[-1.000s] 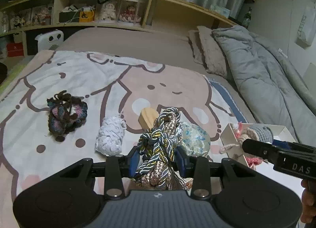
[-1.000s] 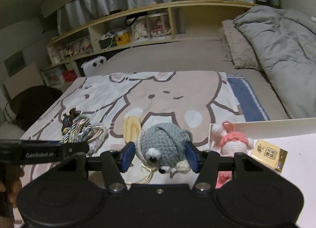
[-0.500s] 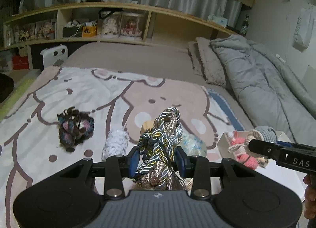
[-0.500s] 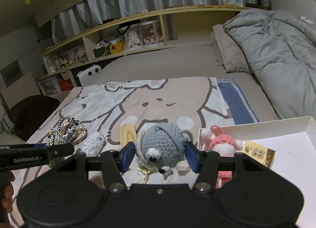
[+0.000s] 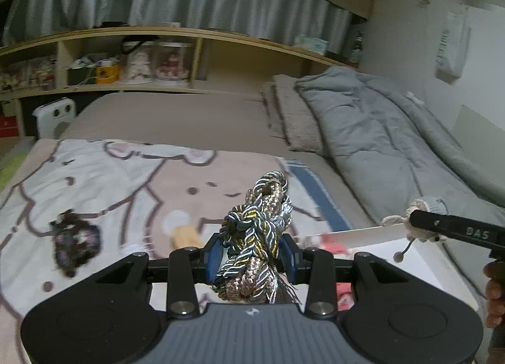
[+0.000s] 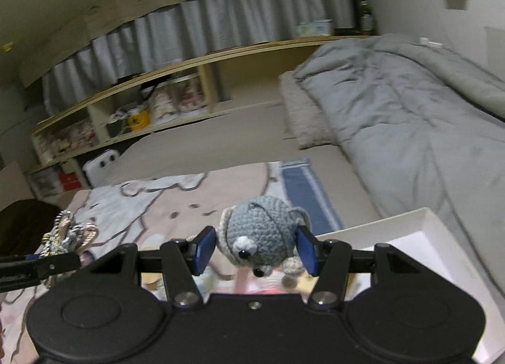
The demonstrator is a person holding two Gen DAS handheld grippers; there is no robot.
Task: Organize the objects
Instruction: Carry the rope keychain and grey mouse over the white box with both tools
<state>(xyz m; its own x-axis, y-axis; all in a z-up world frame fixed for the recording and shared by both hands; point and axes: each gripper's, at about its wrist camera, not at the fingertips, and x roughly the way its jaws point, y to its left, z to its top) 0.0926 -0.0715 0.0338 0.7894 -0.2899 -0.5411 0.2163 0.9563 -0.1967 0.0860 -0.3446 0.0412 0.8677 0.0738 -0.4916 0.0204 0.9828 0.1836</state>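
Jaws, left: left gripper pinching the twisted cord bundle, held up over the blanket.
Jaws, right: right gripper clamped on the grey crochet toy, just before the white box.
Room: bare sheet beyond the blanket; grey duvet hems the right.
Change: both lifted higher; blanket items now lower, blurred.

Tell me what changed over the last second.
Both grippers rose: the bed blanket sits lower in each view and more curtain shows. The white box slid closer under the right gripper. Unchanged: left gripper clamps the braided cord bundle, right clamps the grey crochet toy.
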